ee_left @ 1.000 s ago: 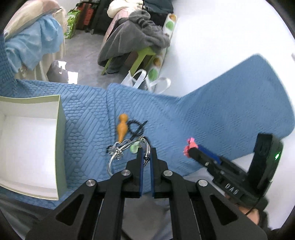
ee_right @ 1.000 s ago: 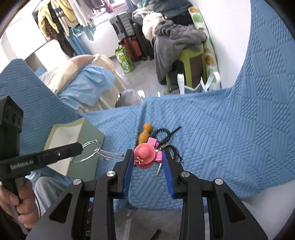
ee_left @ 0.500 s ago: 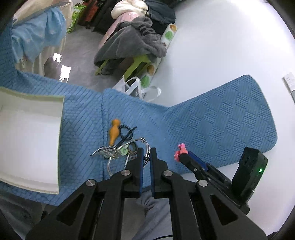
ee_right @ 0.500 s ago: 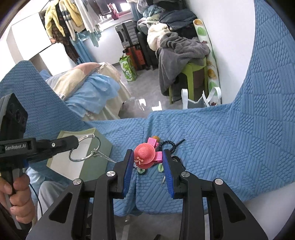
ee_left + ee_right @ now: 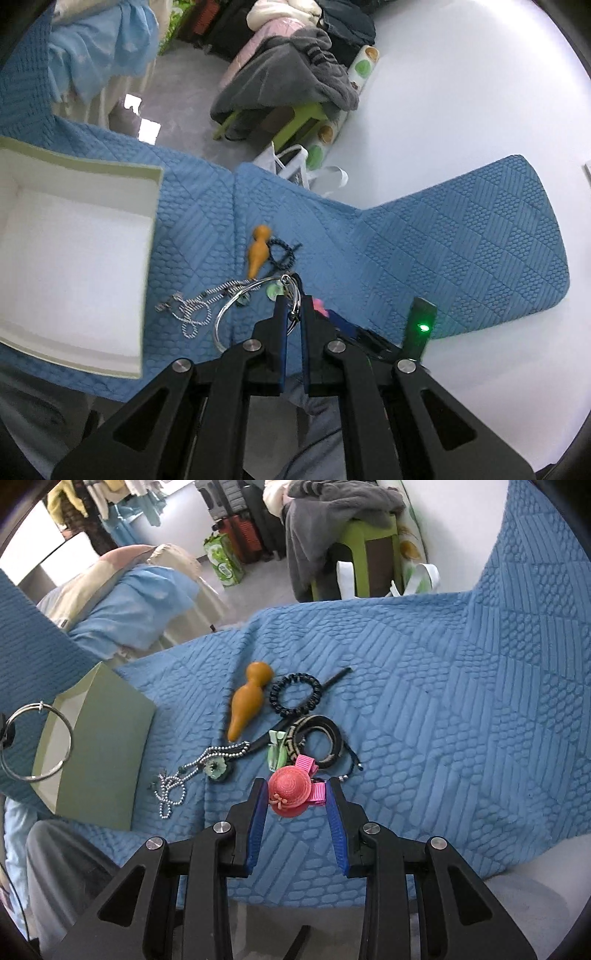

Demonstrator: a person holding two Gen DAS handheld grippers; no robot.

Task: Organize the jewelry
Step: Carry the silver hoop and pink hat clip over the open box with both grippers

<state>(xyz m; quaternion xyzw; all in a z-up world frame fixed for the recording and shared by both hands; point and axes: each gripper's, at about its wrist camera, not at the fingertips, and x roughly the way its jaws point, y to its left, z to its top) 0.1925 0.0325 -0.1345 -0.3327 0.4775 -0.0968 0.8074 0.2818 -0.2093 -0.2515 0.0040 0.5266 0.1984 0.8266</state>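
My left gripper point(image 5: 292, 302) is shut on a silver bangle point(image 5: 236, 306), held above the blue quilted cloth point(image 5: 443, 258) just right of the open pale-green box point(image 5: 74, 258). The bangle also shows at the left edge of the right wrist view point(image 5: 37, 744), in front of the box point(image 5: 99, 760). My right gripper point(image 5: 297, 794) is shut on a pink hat hair clip point(image 5: 291, 790) above the jewelry pile. On the cloth lie an orange gourd pendant point(image 5: 245, 705), a black bead bracelet point(image 5: 295, 696), dark woven bangles point(image 5: 317, 738), a silver bead chain point(image 5: 177, 786) and a green clip point(image 5: 277, 753).
The cloth point(image 5: 461, 720) hangs over the near edge, with a white surface point(image 5: 461, 92) to the right. Beyond the far edge are a green stool with grey clothes point(image 5: 354, 528), a bed with blue bedding point(image 5: 122, 605) and suitcases point(image 5: 236, 528).
The bangle has lifted away from the silver chain, which now lies on the cloth. My left gripper moved left toward the box. My right gripper lowered closer over the jewelry pile, still holding the hat clip.
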